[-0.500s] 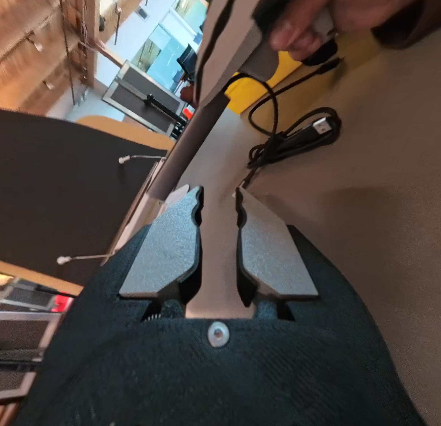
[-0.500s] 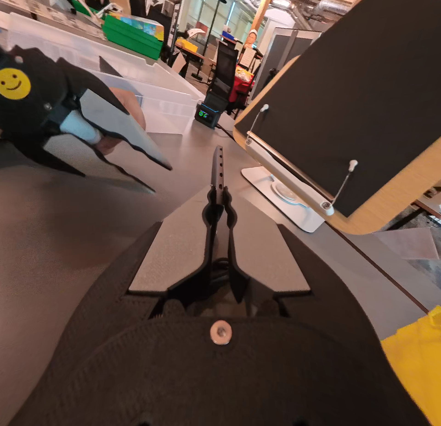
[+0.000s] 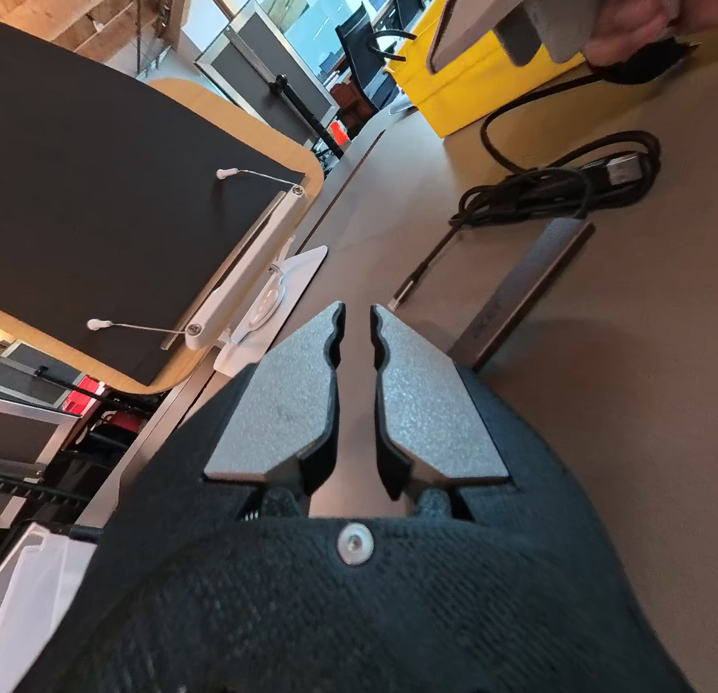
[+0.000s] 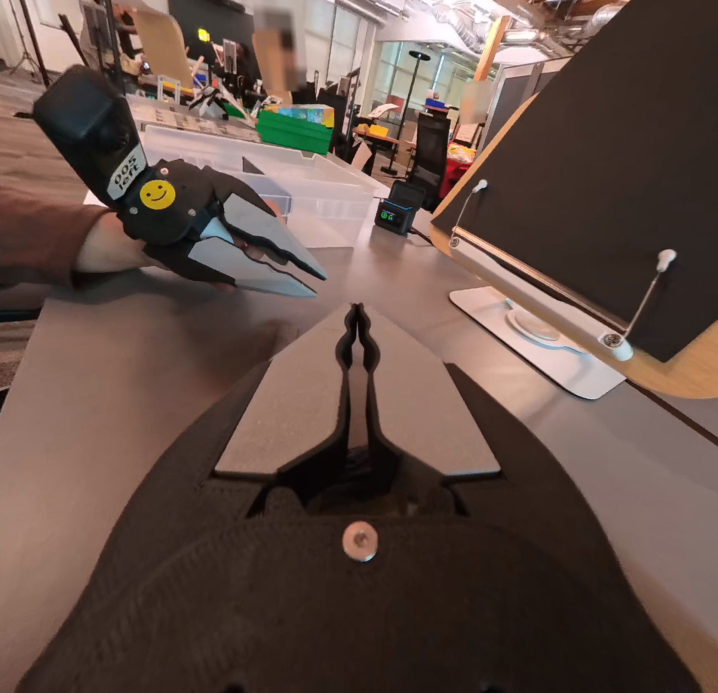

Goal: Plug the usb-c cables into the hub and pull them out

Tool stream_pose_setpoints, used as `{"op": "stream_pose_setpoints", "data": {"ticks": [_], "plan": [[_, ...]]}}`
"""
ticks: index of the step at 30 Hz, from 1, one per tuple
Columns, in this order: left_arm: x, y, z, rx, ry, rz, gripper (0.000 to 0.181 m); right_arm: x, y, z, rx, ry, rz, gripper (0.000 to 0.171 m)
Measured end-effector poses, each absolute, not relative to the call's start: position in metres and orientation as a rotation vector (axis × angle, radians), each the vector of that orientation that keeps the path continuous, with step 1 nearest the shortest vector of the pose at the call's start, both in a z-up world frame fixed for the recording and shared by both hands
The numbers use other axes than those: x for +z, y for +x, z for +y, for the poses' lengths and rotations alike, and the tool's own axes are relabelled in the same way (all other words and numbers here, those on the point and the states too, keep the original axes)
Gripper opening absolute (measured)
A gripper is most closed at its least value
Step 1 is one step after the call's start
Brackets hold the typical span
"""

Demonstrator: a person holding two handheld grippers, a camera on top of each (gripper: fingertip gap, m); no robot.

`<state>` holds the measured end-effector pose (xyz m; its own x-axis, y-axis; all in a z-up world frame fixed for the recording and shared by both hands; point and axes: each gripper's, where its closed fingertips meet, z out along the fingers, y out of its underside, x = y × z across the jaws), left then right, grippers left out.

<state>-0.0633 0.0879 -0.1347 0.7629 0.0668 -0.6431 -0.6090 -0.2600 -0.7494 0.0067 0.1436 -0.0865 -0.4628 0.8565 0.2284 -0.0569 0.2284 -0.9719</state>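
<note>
Left wrist view: left gripper (image 3: 357, 317) jaws parted w/ a clear gap, nothing between them, low over the grey table (image 3: 582, 480). The hub (image 3: 524, 289), a slim grey bar, lies on the table just right of the fingertips. USB-C plug (image 3: 404, 291) of a black cable bundle (image 3: 563, 184) rests between hub and gripper, unplugged. Yellow box (image 3: 478, 87) behind.

Right wrist view: right gripper (image 4: 357, 309) jaws pressed together, tips touching, empty. Left gripper seen at left, held by a hand (image 4: 108, 247). Black board on white stand (image 4: 544, 348) at right.
</note>
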Motion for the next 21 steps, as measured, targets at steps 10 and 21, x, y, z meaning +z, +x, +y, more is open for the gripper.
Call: {"op": "stream_pose_setpoints", "data": {"ticks": [10, 21], "plan": [[-0.143, -0.084, 0.085, 0.736, -1.803, 0.390, 0.011, -0.108, -0.006, 0.136, 1.275, -0.820, -1.738, 0.000], [-0.130, -0.074, 0.074, 0.441, -1.779, 0.301, 0.019, -0.138, 0.004, 0.105, 1.176, -0.808, -1.972, 0.049]]}}
